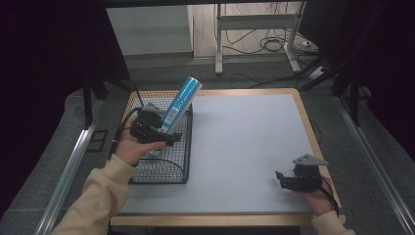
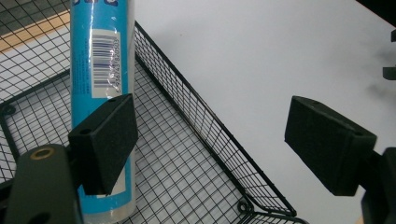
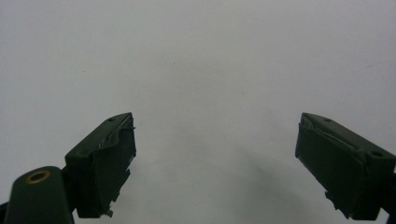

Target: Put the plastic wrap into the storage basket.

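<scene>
Your left gripper [image 1: 169, 138] sits over the black wire basket [image 1: 183, 169] at the table's left side, and beside it a blue tube [image 1: 180, 104] leans tilted, its white cap end raised up and away from you, its lower end down inside the basket; in the left gripper view the jaws stand spread wide, the tube [image 2: 102, 84] lying outside the gap, behind the left-hand pad, so nothing is pinched between the pads; whether that pad actually touches the tube you cannot tell from this angle.

The tube carries a white label with a barcode and a row of digits beside it; the digits are too small to read reliably, and the pale lettering at the top of that view is cut off; no brand name is legible. The high view shows the label only as a white patch, while the close view resolves the bars and the basket's mesh [image 2: 205, 121].

Your right gripper [image 1: 283, 179] rests low near the table's front right corner, well apart from the basket; the right gripper view shows its jaws parted over the bare grey table top [image 3: 210, 70], nothing between them; the high view adds the grey three-cornered plate on top.
</scene>
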Tool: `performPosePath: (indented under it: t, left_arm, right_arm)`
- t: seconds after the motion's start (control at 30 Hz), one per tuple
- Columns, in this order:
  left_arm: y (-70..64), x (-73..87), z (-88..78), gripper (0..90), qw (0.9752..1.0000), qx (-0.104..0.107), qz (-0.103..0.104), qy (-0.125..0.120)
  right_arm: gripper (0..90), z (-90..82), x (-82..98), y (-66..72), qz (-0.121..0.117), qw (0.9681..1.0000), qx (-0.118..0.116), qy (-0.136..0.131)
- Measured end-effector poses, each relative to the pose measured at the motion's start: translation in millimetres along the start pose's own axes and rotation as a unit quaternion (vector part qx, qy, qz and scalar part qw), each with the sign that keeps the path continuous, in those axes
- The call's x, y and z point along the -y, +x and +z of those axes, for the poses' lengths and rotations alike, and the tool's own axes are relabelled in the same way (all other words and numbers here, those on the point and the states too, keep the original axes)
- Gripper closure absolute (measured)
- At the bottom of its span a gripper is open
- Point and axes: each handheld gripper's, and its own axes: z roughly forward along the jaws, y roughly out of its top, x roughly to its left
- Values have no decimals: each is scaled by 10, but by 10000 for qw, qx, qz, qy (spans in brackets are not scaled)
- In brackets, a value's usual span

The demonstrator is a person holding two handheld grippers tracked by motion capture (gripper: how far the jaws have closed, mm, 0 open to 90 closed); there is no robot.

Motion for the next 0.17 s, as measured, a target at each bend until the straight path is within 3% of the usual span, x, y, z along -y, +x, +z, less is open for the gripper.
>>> performPosePath:
  t: [0.17]
  left_arm:
    - [4, 26, 16, 171, 10000, 47, -10, -1]
  right_arm:
    - [123, -3, -4, 1, -20, 10000, -11, -15]
